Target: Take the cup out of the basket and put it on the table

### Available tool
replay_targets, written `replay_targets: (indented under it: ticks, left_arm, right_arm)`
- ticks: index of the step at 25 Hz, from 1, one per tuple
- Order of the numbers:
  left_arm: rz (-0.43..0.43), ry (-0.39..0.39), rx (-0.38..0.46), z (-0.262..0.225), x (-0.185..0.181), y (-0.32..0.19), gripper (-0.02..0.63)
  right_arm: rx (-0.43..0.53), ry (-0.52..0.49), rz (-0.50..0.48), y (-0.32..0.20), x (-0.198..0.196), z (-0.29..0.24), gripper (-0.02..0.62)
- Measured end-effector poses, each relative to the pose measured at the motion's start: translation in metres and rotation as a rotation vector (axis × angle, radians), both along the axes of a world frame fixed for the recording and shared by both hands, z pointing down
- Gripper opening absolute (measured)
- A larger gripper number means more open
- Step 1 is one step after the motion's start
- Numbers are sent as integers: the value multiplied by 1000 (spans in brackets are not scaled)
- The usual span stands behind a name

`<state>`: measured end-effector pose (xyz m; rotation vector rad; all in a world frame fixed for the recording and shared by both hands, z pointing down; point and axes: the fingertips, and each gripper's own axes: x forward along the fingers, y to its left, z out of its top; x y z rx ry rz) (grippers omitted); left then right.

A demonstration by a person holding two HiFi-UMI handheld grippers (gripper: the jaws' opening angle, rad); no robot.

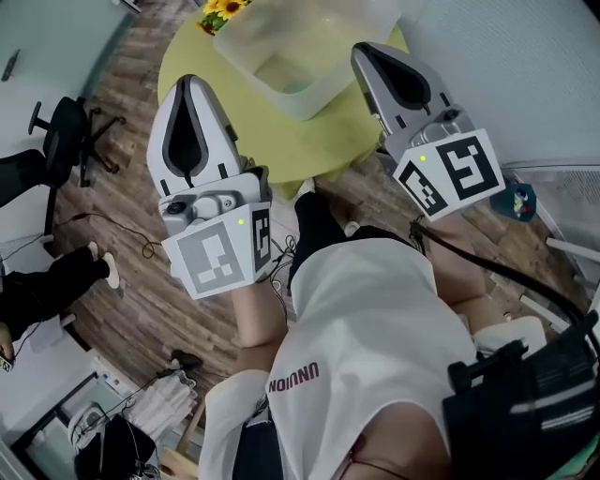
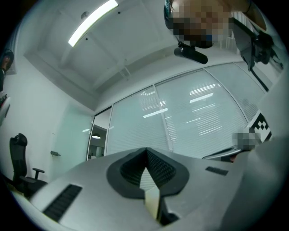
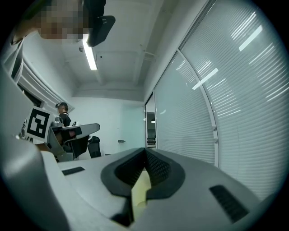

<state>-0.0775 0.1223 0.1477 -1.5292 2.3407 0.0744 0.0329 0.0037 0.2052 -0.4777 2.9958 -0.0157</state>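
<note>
A translucent plastic basket (image 1: 300, 52) stands on a round yellow-green table (image 1: 281, 141) at the top of the head view. No cup shows inside it from here. Both grippers are held up in front of the person, short of the table. My left gripper (image 1: 190, 82) is shut with nothing between its jaws, and its tip hangs over the table's left edge. My right gripper (image 1: 359, 49) is shut and empty too, its tip overlapping the basket's right end. Both gripper views point above level at a glass wall with blinds; left gripper (image 2: 146, 150) and right gripper (image 3: 145, 150) meet at the tips.
Sunflowers (image 1: 225, 11) sit at the table's far edge. A black office chair (image 1: 61, 141) and another person's legs (image 1: 47, 281) are on the wooden floor at left. A white rack (image 1: 562, 206) stands at right. A person at a desk (image 3: 63, 117) shows in the right gripper view.
</note>
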Motion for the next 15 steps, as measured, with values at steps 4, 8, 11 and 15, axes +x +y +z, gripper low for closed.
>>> replay_targets:
  ticks: [4,8,11,15]
  left_arm:
    - [24,6,27,-6,-28,-18,13]
    - [60,34,11,-1,-61,-41,13]
    - [84,45,1,3,-78,-55,14]
    - [118,46,2,9,-93,-72,14]
  right_arm:
    - [-4,7,24,-18,-27,-1,18]
    - [-11,14,58,-37,-53,-4,18]
    - [-16,20,83,-50,-66,-4,18]
    - [-21,24,121,-67,-76,0,18]
